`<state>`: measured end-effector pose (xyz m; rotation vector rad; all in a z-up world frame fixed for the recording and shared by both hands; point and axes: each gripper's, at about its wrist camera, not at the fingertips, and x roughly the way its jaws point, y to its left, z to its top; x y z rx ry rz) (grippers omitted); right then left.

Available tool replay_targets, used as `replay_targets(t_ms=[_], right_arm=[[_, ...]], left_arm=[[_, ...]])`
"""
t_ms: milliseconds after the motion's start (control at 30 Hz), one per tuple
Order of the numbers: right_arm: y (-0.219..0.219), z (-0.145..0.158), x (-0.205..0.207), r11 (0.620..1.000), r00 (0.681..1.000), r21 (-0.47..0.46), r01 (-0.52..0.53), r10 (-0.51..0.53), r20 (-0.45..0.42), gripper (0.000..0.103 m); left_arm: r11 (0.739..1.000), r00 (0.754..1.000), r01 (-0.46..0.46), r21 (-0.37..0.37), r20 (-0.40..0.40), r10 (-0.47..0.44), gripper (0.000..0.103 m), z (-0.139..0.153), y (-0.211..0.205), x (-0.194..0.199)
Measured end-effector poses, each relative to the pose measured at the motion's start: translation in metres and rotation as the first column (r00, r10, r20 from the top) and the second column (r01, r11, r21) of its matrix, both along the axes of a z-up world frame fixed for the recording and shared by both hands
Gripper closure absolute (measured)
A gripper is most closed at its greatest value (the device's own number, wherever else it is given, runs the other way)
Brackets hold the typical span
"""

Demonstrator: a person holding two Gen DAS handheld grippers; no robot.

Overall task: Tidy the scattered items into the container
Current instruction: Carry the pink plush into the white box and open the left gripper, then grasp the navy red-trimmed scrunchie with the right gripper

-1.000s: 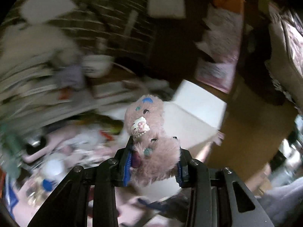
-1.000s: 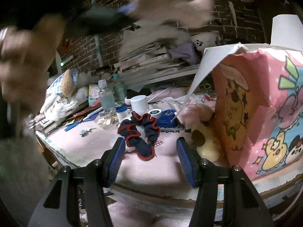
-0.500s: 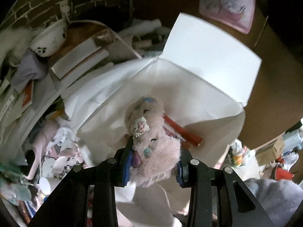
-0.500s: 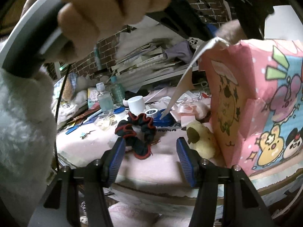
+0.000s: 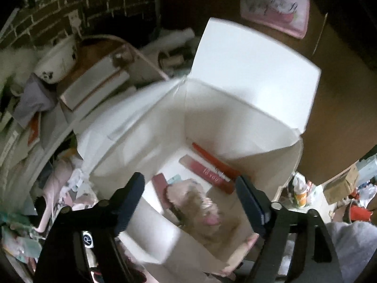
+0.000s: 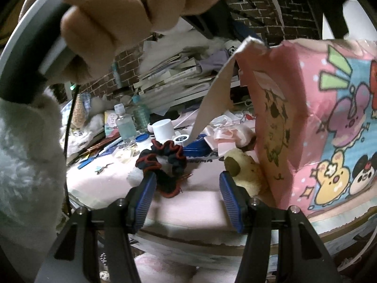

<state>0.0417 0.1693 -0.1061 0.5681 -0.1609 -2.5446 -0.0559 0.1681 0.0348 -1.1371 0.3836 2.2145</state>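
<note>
pink cartoon-printed box (image 6: 329,122), white inside, navy red-edged scrunchie (image 6: 165,162), pink fluffy toy (image 5: 200,207)

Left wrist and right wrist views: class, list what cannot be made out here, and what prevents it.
- Pink fluffy toy in the box, left wrist view: motion blur hides its details.
- Box floor, left wrist view: the near wall and the left hand-held gripper cover part of it.
- Box interior, right wrist view: its pink printed side faces the camera.
- Scrunchie, right wrist view: the right hand-held gripper covers its near edge.
</note>
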Motion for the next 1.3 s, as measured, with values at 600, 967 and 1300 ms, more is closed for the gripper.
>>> replay_targets(t_ms=[600,967,1300], right_arm=[[-0.023,-0.003,-0.001,0.997,0.999,0.080,-0.020,0.023,-0.036,0.049],[-0.059,-0.005,-0.014,0.987,0.996,0.145,-0.064,0.073,-0.055,0.028],[-0.086,-0.007,-0.033,0.974,0.996,0.215,-0.075,0.082,-0.028,0.028]], left_arm=[[0.854,0.788,-0.485,0.188,-0.329,0.520,0.014,0.004,-0.134,0.044],[0.728,0.655,-0.616,0.300,-0.317,0.686,0.015,-0.050,-0.214,0.085],[0.648,0.614,-0.688,0.327,-0.215,0.760,0.015,-0.076,-0.249,0.082]])
